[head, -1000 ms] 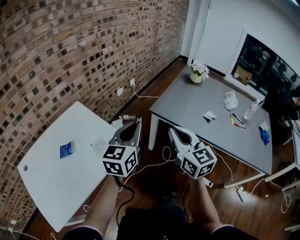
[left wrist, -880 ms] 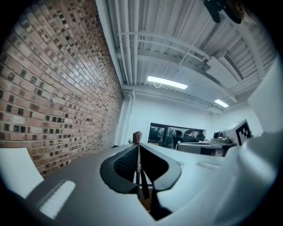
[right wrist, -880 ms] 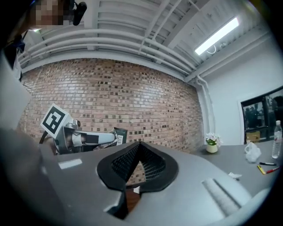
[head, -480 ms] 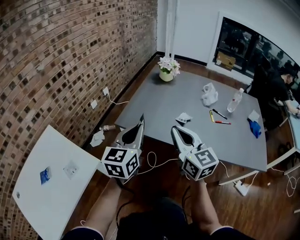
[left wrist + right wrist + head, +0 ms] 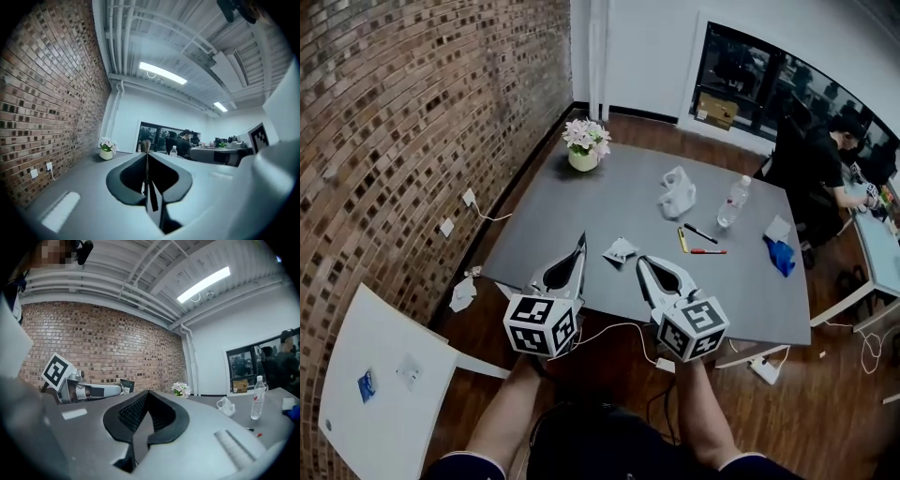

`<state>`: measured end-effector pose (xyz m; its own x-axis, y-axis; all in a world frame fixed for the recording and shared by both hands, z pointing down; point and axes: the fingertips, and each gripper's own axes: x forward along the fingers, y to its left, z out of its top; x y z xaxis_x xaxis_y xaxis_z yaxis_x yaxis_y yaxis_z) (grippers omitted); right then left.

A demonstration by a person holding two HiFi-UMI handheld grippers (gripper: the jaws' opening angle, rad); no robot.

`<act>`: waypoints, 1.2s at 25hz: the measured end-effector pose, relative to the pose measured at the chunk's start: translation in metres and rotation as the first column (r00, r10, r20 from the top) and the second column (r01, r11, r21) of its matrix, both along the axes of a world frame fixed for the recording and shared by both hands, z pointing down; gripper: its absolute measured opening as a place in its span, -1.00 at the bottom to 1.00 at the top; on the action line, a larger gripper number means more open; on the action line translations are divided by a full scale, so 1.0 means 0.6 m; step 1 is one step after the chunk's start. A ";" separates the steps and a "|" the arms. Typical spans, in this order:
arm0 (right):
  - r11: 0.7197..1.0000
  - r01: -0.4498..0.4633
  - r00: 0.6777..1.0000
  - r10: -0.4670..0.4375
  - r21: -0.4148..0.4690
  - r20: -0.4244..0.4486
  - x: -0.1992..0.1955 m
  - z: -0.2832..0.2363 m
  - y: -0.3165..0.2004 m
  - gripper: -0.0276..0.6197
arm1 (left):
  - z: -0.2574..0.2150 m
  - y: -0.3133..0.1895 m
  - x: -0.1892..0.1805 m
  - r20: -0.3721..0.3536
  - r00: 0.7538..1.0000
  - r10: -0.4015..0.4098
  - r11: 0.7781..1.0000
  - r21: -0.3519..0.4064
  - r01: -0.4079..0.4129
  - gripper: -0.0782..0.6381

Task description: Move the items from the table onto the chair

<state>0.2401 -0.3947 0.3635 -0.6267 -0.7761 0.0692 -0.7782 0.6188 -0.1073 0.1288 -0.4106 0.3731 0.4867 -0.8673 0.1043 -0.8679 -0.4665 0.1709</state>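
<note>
Our view now centres on the grey rectangular table (image 5: 562,220) rather than the white chair-like panel (image 5: 384,422) at near left, and we hold left gripper (image 5: 580,242) and right gripper (image 5: 643,262) fully closed and empty at its near edge, the crumpled white paper (image 5: 621,249) just beyond, nothing picked yet.

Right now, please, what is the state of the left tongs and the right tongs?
Left tongs: closed, holding nothing.
Right tongs: closed, holding nothing.
</note>
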 end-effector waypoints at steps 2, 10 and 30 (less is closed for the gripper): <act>1.000 -0.026 1.000 0.026 0.001 -0.001 0.012 0.004 -0.018 -0.91 | 0.009 -0.025 0.012 0.017 1.000 0.021 1.000 -0.005 -0.021 -0.74; 0.991 -0.130 0.992 0.130 -0.036 -0.005 0.068 0.039 -0.062 -0.91 | 0.060 -0.096 0.057 0.054 0.994 0.091 0.995 -0.047 -0.089 -0.74; 0.952 -0.249 0.968 0.240 -0.180 -0.070 0.159 0.139 -0.081 -0.91 | 0.410 -0.276 0.103 0.357 0.914 0.193 0.937 -0.343 -0.064 -0.51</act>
